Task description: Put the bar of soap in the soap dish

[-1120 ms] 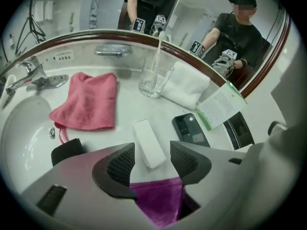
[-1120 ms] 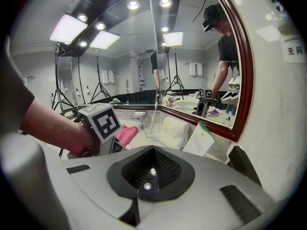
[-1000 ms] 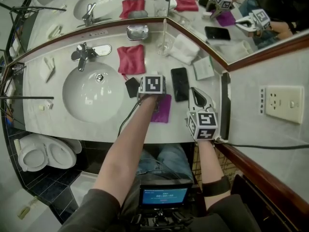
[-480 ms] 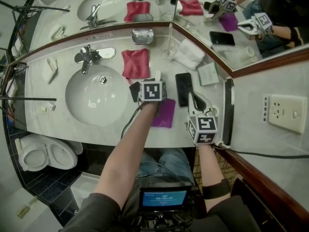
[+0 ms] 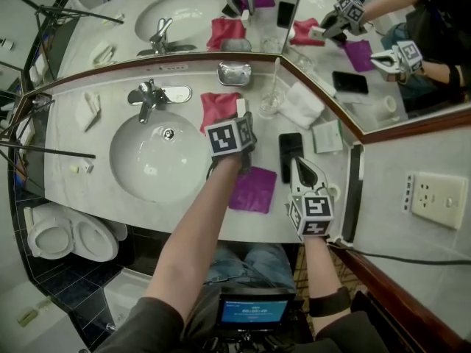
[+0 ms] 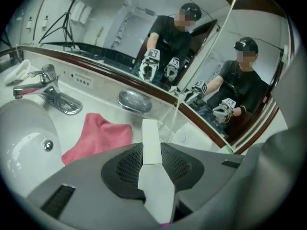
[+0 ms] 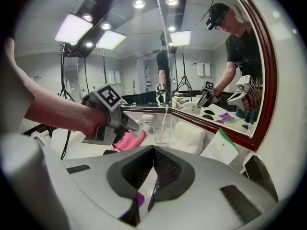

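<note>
Left hand-held gripper (image 5: 241, 120), jaws just closed on the soap (image 6: 150, 140), has lifted it off the tabletop (image 5: 62, 142) toward the dish (image 6: 135, 101), so I judge only placing remains; my right hand-held gripper (image 7: 152, 174) is empty, jaws together.

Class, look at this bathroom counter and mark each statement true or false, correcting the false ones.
1. The left tongs grip a white bar of soap. True. They have just been closing, with the soap between them.
2. The soap already lies in the soap dish. False. The metal dish by the mirror is empty and the soap is in the left tongs.
3. The right tongs hold the phone. False. They are shut on nothing, and the phone lies flat on the counter.
4. A pink cloth lies on the counter just in front of the soap dish. True.
</note>
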The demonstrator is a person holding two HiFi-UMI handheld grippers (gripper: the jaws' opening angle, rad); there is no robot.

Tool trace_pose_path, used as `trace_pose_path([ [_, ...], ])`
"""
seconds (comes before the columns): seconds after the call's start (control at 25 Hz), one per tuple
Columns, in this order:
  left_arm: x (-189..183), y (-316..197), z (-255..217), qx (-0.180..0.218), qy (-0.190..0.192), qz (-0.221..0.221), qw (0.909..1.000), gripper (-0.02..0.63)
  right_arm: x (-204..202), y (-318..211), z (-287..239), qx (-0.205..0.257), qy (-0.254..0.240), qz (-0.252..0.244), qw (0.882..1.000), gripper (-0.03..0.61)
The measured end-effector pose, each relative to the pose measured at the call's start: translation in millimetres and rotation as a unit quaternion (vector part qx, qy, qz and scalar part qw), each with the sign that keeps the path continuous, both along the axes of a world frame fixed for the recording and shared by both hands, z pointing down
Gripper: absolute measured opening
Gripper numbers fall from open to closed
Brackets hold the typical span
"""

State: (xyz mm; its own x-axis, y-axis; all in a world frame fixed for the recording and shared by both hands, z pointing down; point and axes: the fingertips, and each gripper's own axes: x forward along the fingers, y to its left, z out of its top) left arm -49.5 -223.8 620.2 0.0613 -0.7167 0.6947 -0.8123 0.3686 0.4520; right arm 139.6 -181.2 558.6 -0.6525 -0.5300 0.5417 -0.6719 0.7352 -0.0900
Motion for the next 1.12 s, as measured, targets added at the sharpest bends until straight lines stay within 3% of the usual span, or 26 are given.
trace_pose_path([
  [0.2,-32.3,-26.0,-18.3,0.036,0.039,-0.059,0.9969,0.104,-10.0,-2.8,-5.2,0.004,-0.002,-0.011,1.0,0.017],
  [0.36,-56.7,-52.3,-36.6,0.087,0.059,-0.093,0.9901,0.104,-17.4,-3.5,-6.9,0.008,-0.003,-0.019,1.0,0.017],
  [0.68,-84.8,-71.7,-36.8,0.113,0.133,-0.153,0.9727,0.104,-36.3,-2.6,-12.2,0.011,-0.005,-0.031,0.999,0.017],
  [0.84,-89.8,-77.8,-37.8,0.134,0.172,-0.178,0.9594,0.104,-44.0,0.8,-13.2,0.011,-0.007,-0.037,0.999,0.017],
  [1.12,-93.5,-82.3,-28.8,0.142,0.206,-0.201,0.9473,0.104,-48.2,7.1,-11.4,0.009,-0.008,-0.042,0.999,0.016],
])
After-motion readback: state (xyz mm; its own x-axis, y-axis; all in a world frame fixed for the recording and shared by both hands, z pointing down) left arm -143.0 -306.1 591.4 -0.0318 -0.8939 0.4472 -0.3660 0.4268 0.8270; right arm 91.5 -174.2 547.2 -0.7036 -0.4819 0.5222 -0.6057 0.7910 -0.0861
